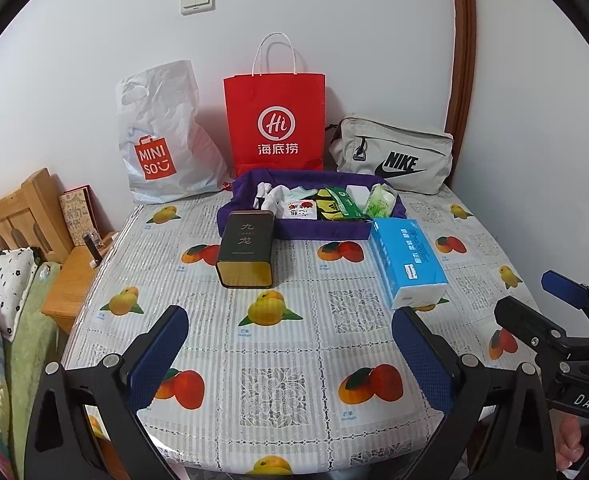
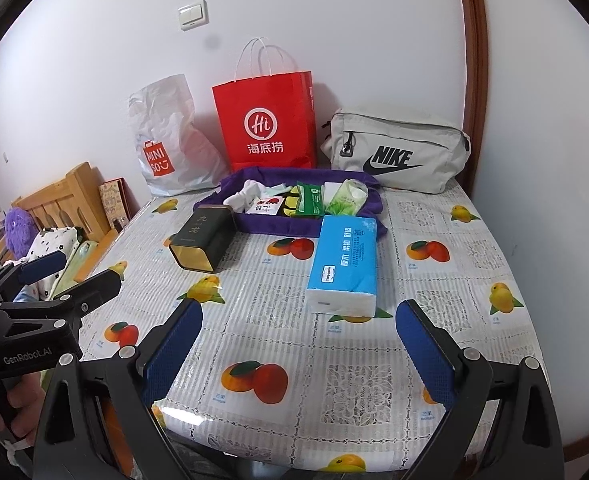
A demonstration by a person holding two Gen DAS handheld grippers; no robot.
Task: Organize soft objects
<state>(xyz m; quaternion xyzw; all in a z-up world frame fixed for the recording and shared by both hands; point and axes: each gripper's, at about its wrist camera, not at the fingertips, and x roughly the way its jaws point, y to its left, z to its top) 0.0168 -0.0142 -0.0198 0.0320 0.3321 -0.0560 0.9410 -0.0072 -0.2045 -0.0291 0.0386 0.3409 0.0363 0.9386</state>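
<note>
A blue tissue pack [image 1: 408, 260] [image 2: 344, 264] lies on the table in front of a purple fabric tray [image 1: 254, 184] [image 2: 230, 180]. The tray holds white socks [image 1: 268, 196] [image 2: 246, 196], a small sachet [image 1: 300, 209], green wipes [image 1: 342, 202] [image 2: 312, 199] and a green tissue pack [image 1: 380, 202] [image 2: 346, 198]. A dark tea tin [image 1: 246, 250] [image 2: 204, 236] lies on its side left of the tray. My left gripper [image 1: 290, 352] is open and empty above the near table. My right gripper [image 2: 300, 348] is open and empty, just short of the blue pack.
A white Miniso bag [image 1: 162, 136], a red paper bag [image 1: 276, 120] and a grey Nike pouch [image 1: 398, 158] stand along the wall behind the tray. A wooden bed and nightstand [image 1: 74, 280] lie to the left. The table [image 1: 286, 360] has a fruit-print cloth.
</note>
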